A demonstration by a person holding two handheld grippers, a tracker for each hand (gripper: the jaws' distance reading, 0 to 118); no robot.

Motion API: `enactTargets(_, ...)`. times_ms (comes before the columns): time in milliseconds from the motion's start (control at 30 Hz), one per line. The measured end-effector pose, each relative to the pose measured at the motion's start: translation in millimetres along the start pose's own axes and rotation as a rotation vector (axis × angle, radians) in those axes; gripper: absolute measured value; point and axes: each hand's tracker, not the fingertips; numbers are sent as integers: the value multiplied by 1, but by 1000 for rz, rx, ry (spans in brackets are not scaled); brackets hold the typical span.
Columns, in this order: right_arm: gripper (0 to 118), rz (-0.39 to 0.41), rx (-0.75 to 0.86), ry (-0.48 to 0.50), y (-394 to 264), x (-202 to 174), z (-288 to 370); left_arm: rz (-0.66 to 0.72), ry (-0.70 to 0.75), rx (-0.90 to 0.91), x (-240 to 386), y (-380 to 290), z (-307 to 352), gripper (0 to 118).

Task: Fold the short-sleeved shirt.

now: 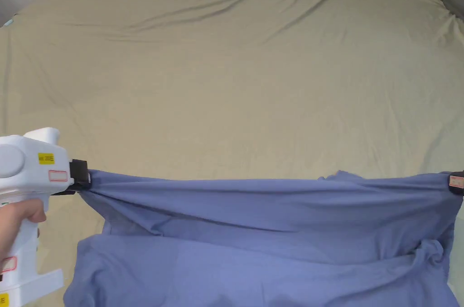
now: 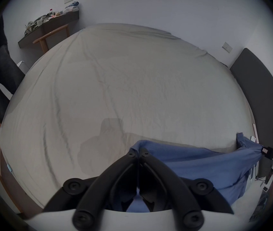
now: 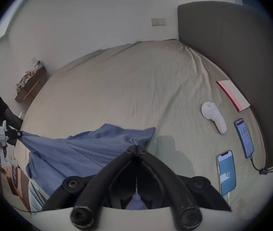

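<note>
Blue short-sleeved shirt (image 1: 272,213) stretched taut above near edge of beige bed sheet (image 1: 235,86), lower part drooping. Left gripper (image 1: 84,176) pinches shirt's left end, jaws pressed together on cloth. Right gripper (image 3: 137,148) pinches right end likewise. Two phones (image 3: 226,173) lie on sheet near headboard.

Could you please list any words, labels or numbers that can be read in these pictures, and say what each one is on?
None can be read.
Yellow and red-edged stickers on the left tongs: too small.
Sticker on the right tongs: blurred.
Two phones' screens on the bed: too small.
Pink-edged book: blurred.
The shirt bears no print.
</note>
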Motion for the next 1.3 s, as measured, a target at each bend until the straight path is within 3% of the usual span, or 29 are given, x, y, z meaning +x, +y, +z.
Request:
enactTargets(300,0,-36,42,0,-106,11,71,14,-42,19,-36,-87,63,0)
enactTargets(567,0,-102,-66,-48,-170,28,55,75,-22,-96,-53,-162,42,0)
enactTargets(833,0,-115,-151,-99,-189,28,38,129,-1,-172,-56,-178,24,3)
enactTargets(867,9,-117,-154,-114,-188,22,39,115,6,-183,-53,-177,23,27)
enactTargets(900,51,-116,-151,-120,-186,20,40,102,18,-184,-51,-176,24,87)
enactTargets(933,91,-114,-144,-146,-183,18,43,66,62,-178,-49,-173,26,118)
enactTargets(967,110,-110,-142,-181,-179,15,46,65,57,-171,-51,-173,28,115)
enactTargets(1200,111,-180,-79,-95,-160,1,74,121,-11,-75,-77,-143,69,111)
enactTargets(1233,98,-180,-57,-70,-158,-3,75,125,-24,-68,-70,-150,65,109)
enactTargets(1267,78,-176,-37,-69,-155,-5,76,132,-69,-44,-71,-149,65,98)
enactTargets(1300,47,-181,-37,-58,-153,-9,74,140,-102,-30,-74,-147,65,58)
